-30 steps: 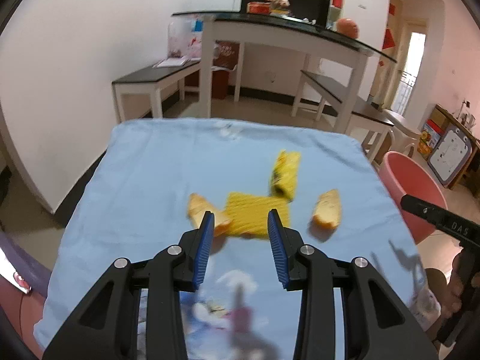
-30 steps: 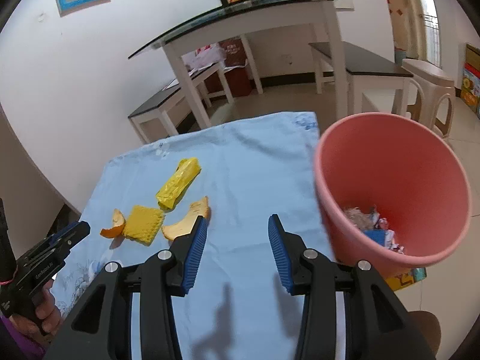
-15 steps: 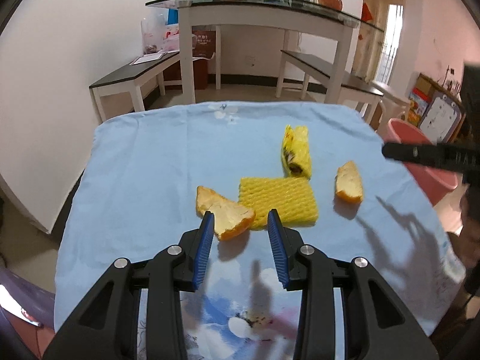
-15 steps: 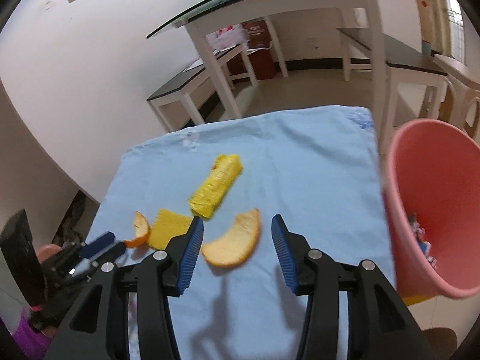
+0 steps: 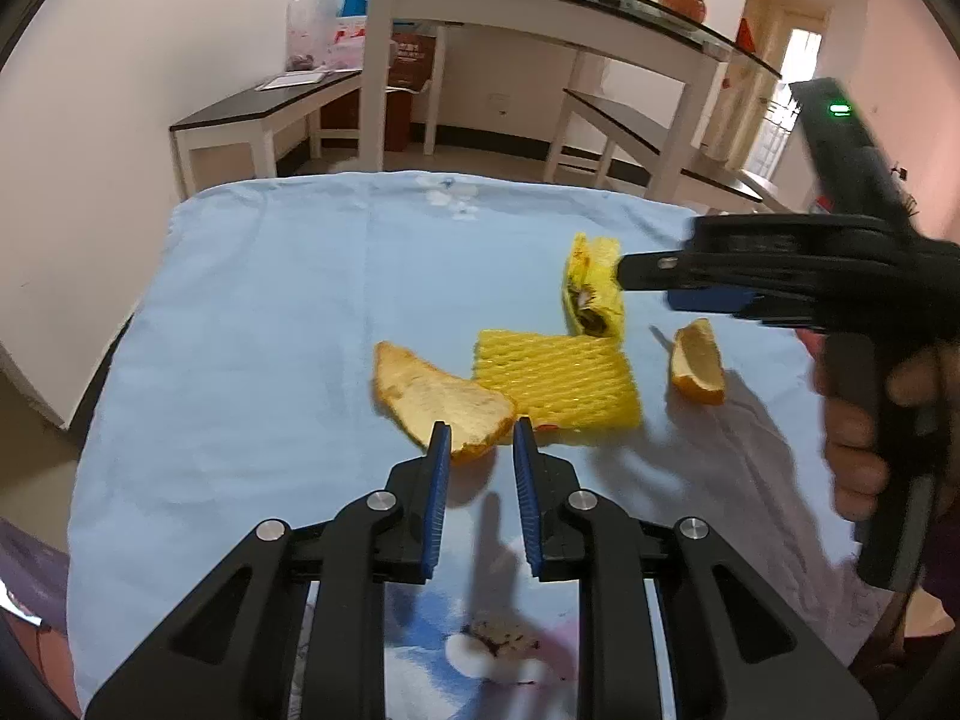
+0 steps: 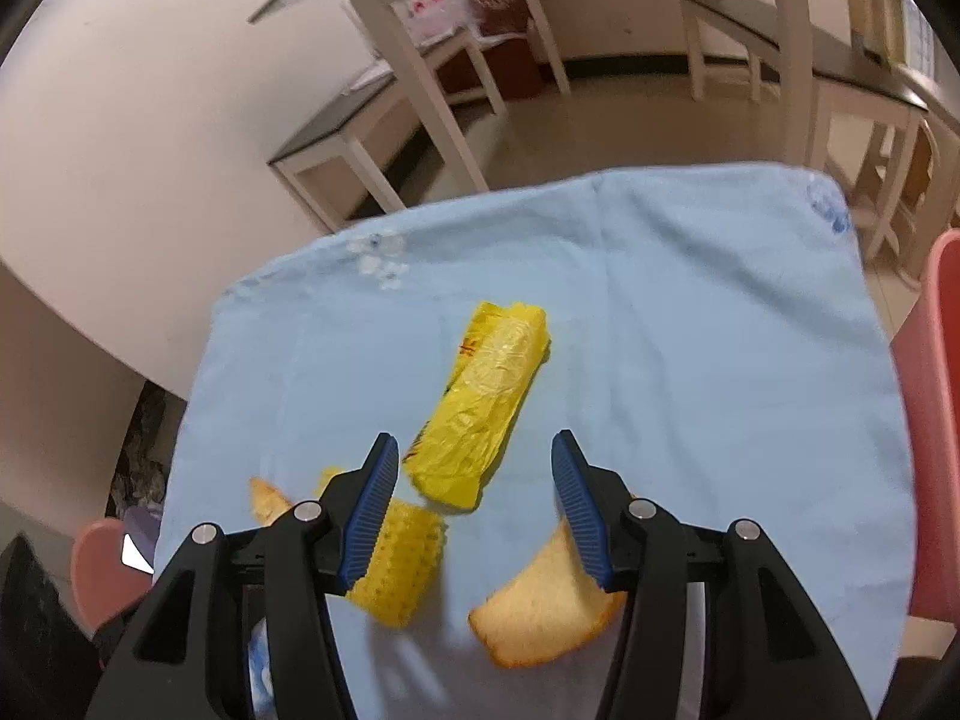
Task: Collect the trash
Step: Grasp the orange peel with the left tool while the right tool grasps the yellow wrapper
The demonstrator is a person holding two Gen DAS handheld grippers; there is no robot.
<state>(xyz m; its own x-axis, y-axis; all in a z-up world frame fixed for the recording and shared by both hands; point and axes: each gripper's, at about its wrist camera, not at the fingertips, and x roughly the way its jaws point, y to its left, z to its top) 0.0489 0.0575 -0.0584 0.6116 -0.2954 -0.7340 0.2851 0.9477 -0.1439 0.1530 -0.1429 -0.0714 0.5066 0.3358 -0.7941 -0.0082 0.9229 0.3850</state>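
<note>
Four pieces of trash lie on the light blue cloth (image 5: 258, 312). A large orange peel (image 5: 441, 399) lies just ahead of my left gripper (image 5: 477, 438), which is open with a narrow gap, its tips at the peel's near edge. A yellow foam net (image 5: 555, 384) lies behind it. A yellow wrapper (image 6: 486, 405) lies just ahead of my open right gripper (image 6: 474, 468). A second orange peel (image 6: 543, 606) lies under the right finger. In the left wrist view the right gripper (image 5: 624, 273) hangs over the wrapper (image 5: 591, 291).
A pink bin's rim (image 6: 936, 396) stands at the cloth's right edge. A glass-topped white table (image 5: 540, 6) and dark benches (image 5: 264, 114) stand behind. A hand (image 5: 870, 420) holds the right gripper's handle.
My right gripper swung left from the bin and came down over the yellow wrapper, opening wider. My left gripper moved closer to the large peel.
</note>
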